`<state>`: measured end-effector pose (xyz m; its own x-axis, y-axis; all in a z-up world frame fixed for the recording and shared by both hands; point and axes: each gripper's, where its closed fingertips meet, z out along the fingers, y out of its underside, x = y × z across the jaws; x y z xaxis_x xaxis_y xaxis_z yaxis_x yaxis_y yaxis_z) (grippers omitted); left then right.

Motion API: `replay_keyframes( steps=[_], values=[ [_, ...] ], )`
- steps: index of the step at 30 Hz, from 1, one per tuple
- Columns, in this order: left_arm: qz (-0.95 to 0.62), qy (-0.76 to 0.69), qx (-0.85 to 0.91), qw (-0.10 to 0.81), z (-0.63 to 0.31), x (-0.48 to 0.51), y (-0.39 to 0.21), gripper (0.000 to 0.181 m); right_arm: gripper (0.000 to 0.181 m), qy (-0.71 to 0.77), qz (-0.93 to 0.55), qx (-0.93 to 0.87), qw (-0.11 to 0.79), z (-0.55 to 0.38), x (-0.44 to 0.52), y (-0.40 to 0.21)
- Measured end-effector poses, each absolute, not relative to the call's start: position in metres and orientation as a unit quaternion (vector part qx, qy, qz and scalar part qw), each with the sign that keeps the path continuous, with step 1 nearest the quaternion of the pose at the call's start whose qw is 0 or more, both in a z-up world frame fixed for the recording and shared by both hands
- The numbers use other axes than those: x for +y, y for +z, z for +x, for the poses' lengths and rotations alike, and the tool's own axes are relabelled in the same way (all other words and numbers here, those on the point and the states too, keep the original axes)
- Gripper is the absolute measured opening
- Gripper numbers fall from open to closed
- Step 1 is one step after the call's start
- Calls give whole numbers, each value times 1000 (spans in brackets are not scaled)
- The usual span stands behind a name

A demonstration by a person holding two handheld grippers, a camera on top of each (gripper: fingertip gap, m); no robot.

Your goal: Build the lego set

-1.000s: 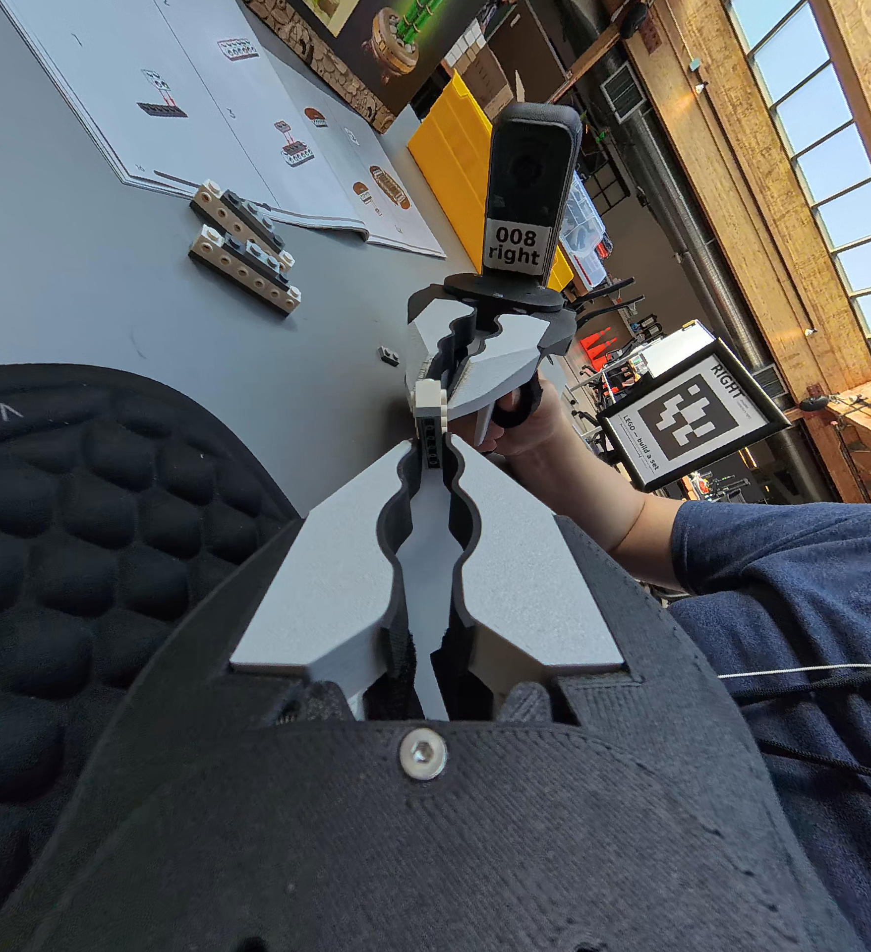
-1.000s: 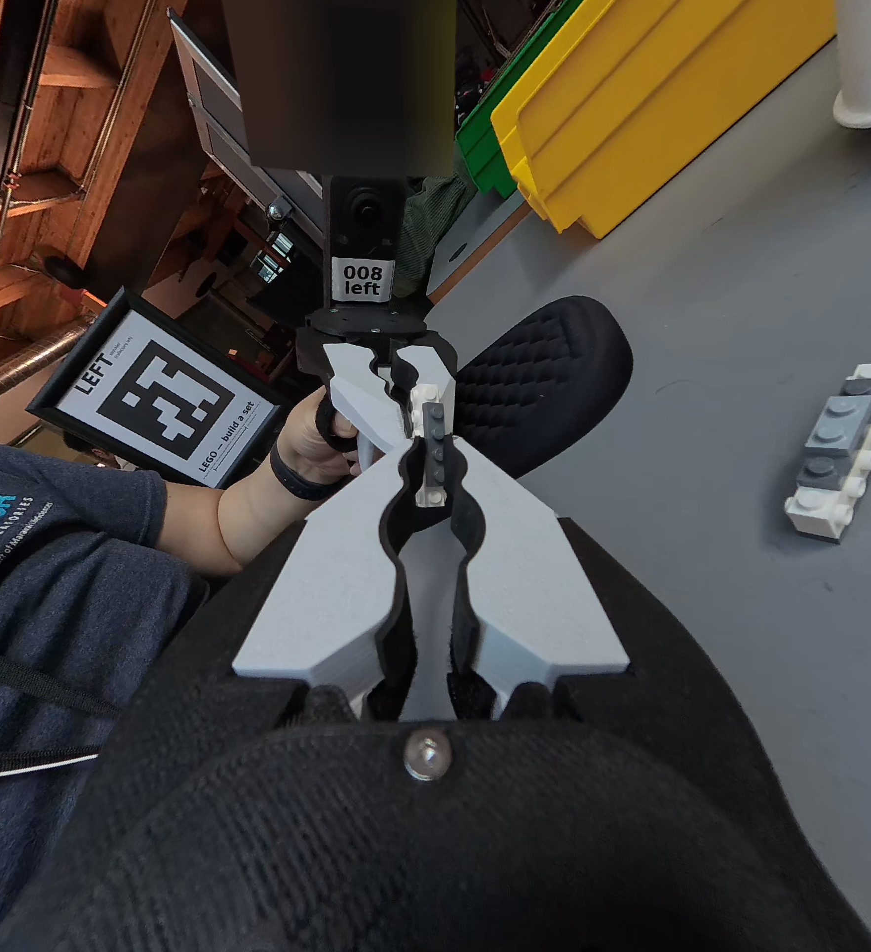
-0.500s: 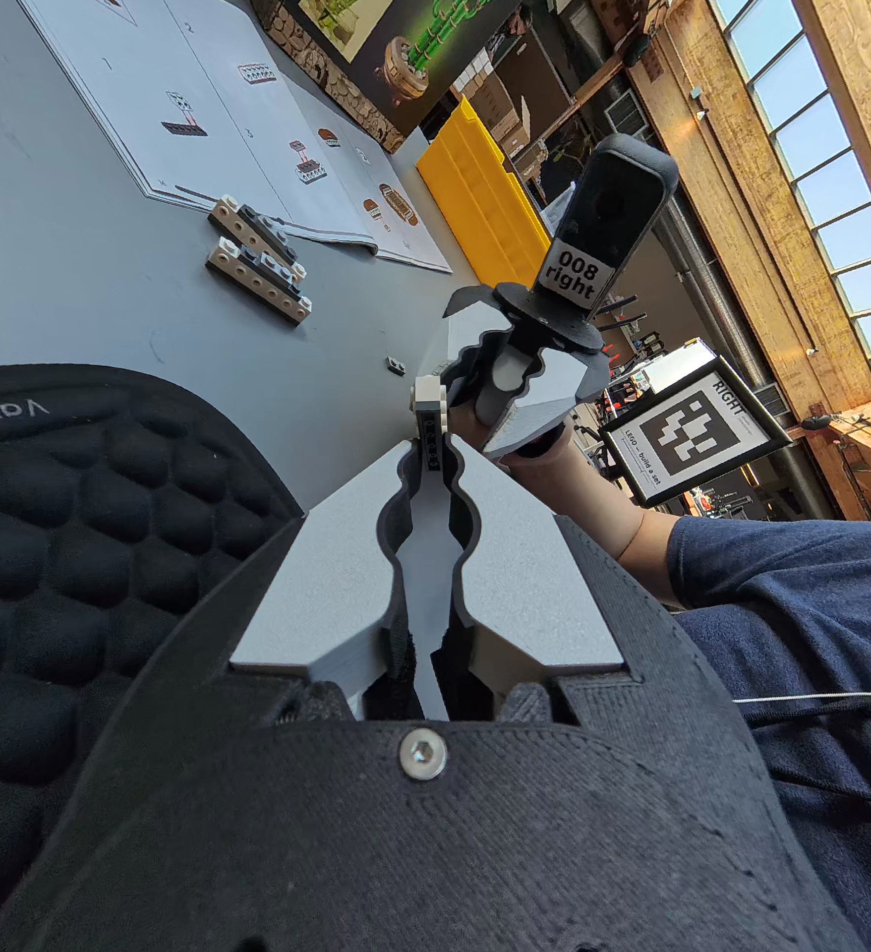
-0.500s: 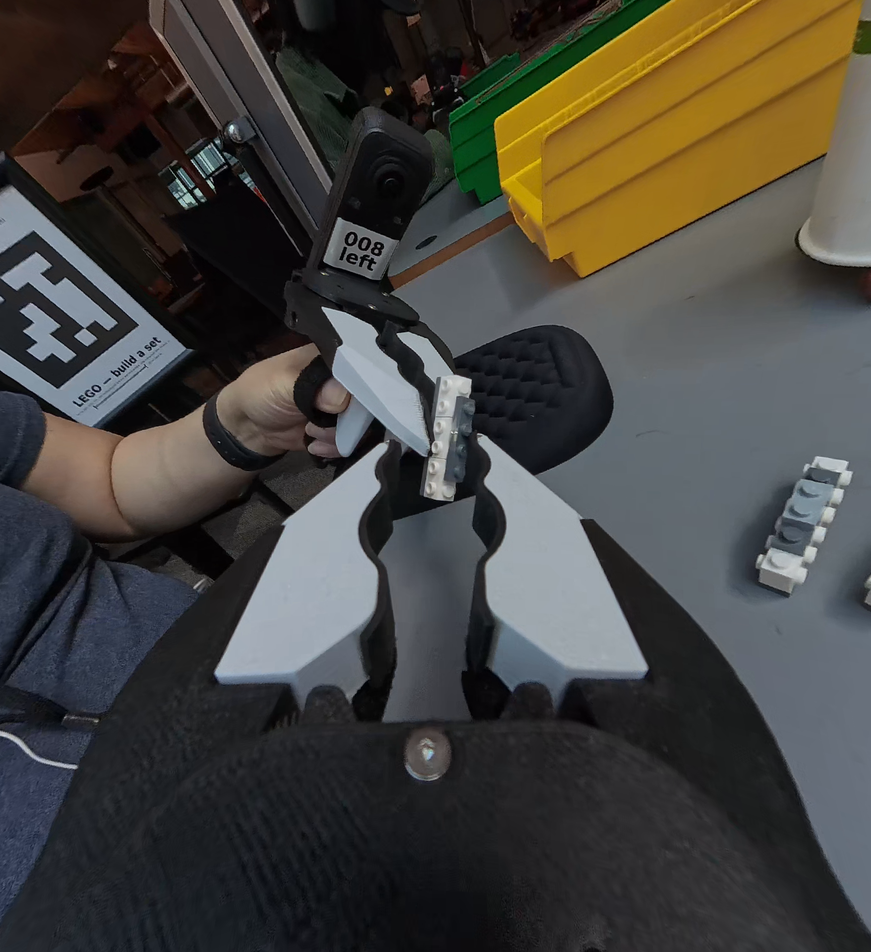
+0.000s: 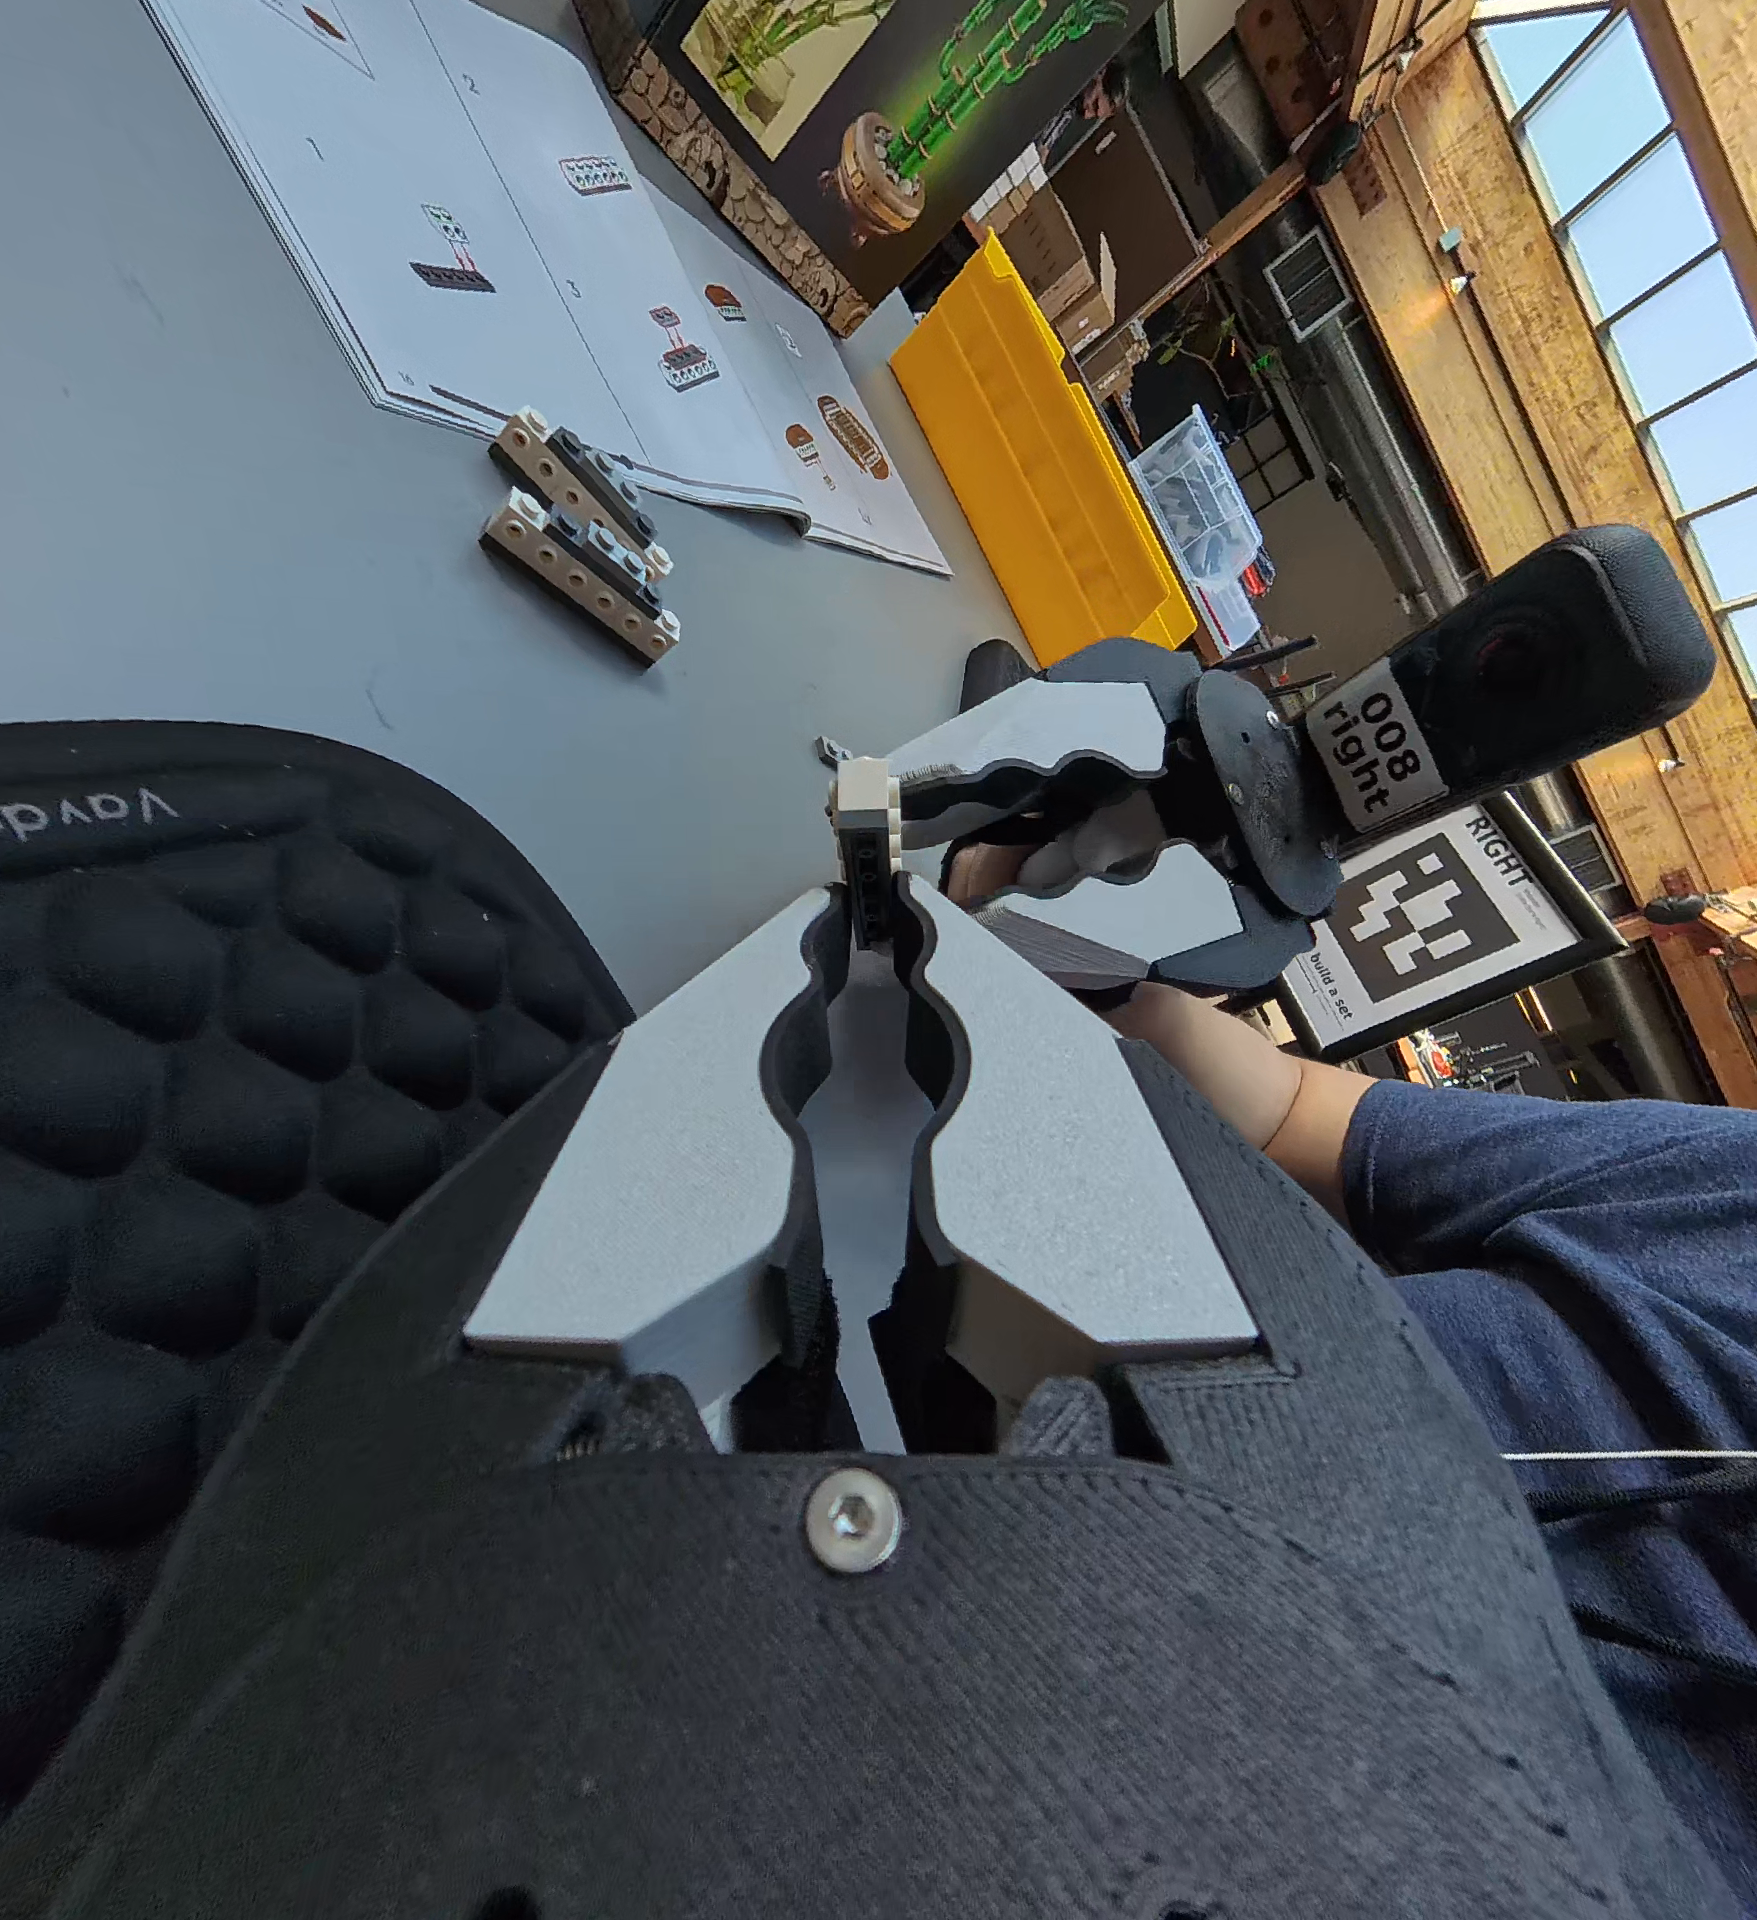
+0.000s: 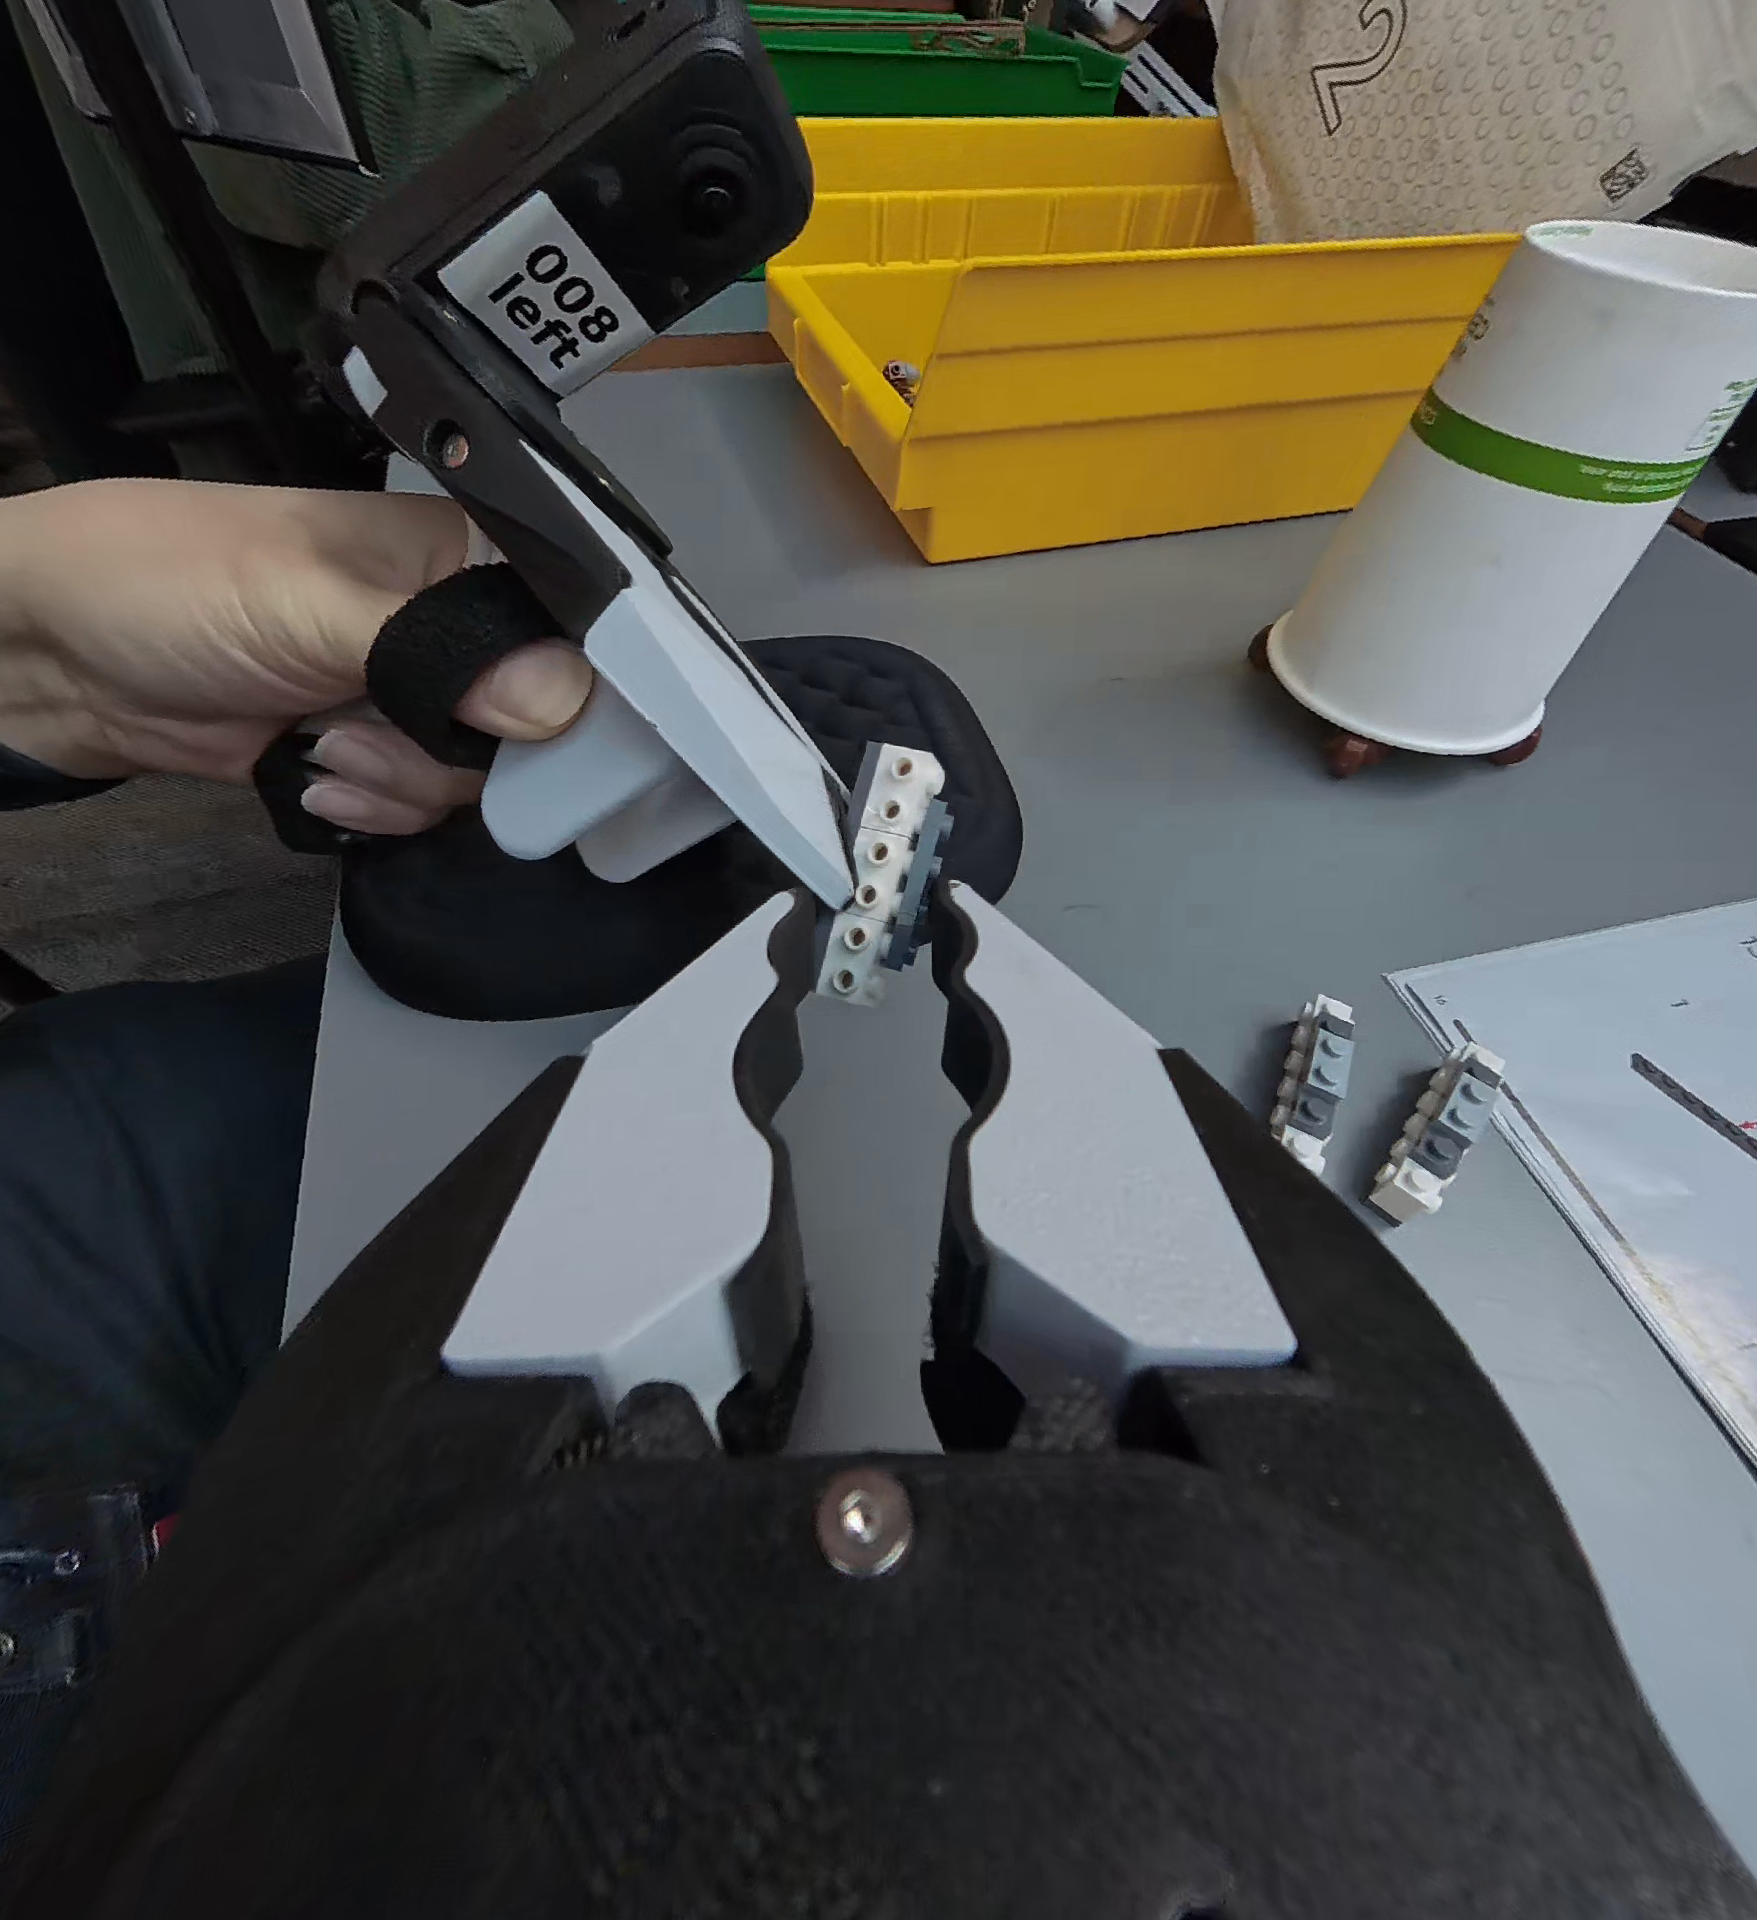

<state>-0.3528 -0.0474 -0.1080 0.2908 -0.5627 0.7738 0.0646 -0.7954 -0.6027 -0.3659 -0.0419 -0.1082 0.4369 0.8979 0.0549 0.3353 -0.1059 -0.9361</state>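
Left gripper is closed tight on the lego strip — a white-and-grey stack of small bricks held in the air above the grey table, its lower end pinched between the tips. Right gripper has its jaws parted around the same strip, one finger on either side; whether the pads touch it I cannot tell. Two more finished strips lie side by side on the table just beside the open instruction booklet, with a black padded rest near the left gripper.
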Motion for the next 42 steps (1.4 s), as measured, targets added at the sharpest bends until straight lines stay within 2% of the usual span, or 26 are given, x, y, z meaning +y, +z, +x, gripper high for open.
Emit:
replay_keyframes(
  steps=[5, 25, 31, 38, 42],
  values=[
    [-759, -568, 151, 280, -355, -43, -109, 5, 20, 202, -693, -448, 527, -368, -37, -110],
    [-764, -565, 147, 276, -355, -43, -111, 5, 18, 160, -691, -457, 537, -368, -36, -112],
    [-757, -565, 147, 292, -356, -42, -107, 6, 20, 209, -688, -433, 543, -368, -34, -107],
    [-754, -567, 156, 294, -355, -44, -105, 6, 20, 173, -671, -452, 561, -367, -36, -105],
    [-748, -568, 155, 305, -357, -43, -101, 12, 19, 149, -670, -462, 562, -361, -34, -109]
  ],
)
